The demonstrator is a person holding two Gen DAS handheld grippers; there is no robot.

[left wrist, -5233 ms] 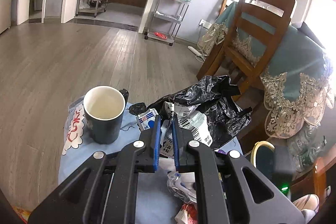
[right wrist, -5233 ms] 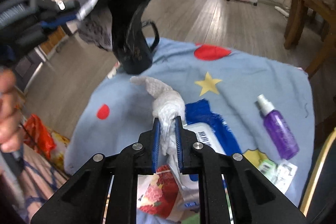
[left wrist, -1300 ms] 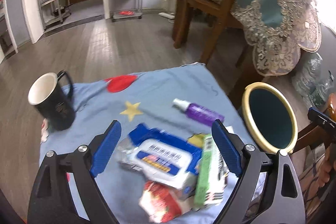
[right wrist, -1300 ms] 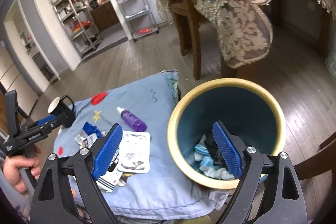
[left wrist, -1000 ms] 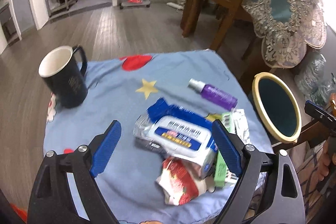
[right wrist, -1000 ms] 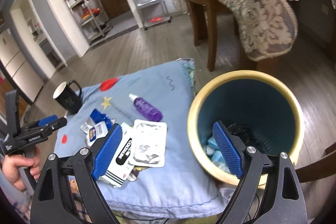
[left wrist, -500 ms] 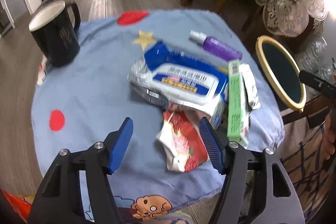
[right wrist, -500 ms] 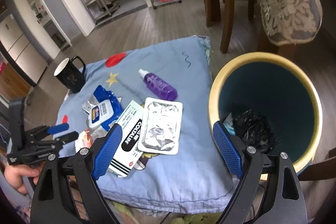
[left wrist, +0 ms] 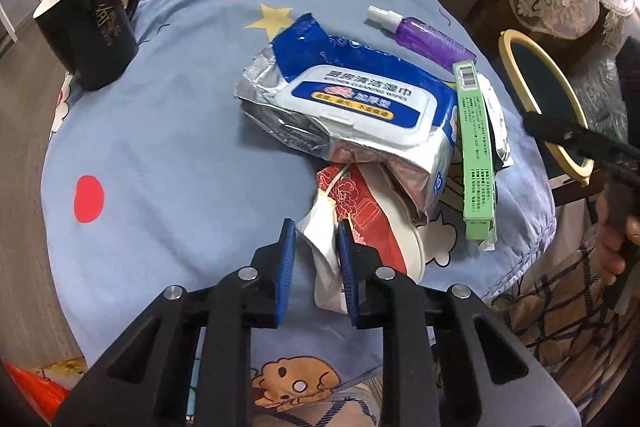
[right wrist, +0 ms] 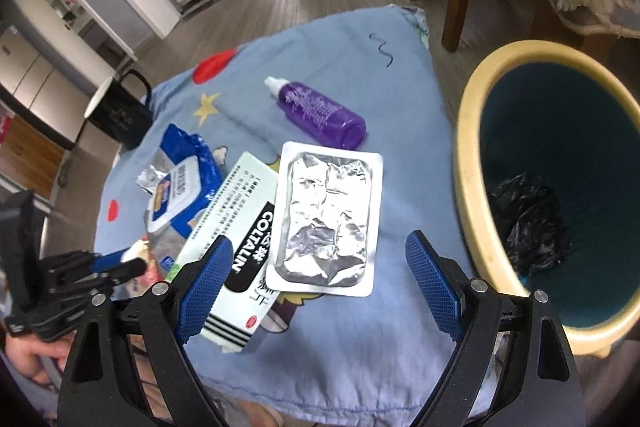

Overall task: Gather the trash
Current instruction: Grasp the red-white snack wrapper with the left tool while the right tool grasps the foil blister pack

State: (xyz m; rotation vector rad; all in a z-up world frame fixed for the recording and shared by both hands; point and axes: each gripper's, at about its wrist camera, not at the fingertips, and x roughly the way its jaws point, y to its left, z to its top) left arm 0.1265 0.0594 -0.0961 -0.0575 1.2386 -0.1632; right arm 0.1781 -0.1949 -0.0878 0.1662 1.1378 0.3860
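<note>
Right wrist view: the yellow-rimmed bin [right wrist: 476,155] stands beside the blue cloth [right wrist: 352,67] and holds crumpled black plastic [right wrist: 528,223] at its teal bottom. The right gripper [right wrist: 316,283] hangs wide apart over the foil blister tray [right wrist: 328,219] and medicine box [right wrist: 236,227]. The left gripper [left wrist: 316,259] is closing around a red-and-white wrapper [left wrist: 352,203] (one pad touching). The black mug [left wrist: 84,27] shows no contents.

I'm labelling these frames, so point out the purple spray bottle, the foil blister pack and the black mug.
purple spray bottle [right wrist: 320,115]: right wrist view, middle of its body.
foil blister pack [right wrist: 328,223]: right wrist view, centre of the crinkled foil.
black mug [left wrist: 94,35]: left wrist view, its outer wall.
</note>
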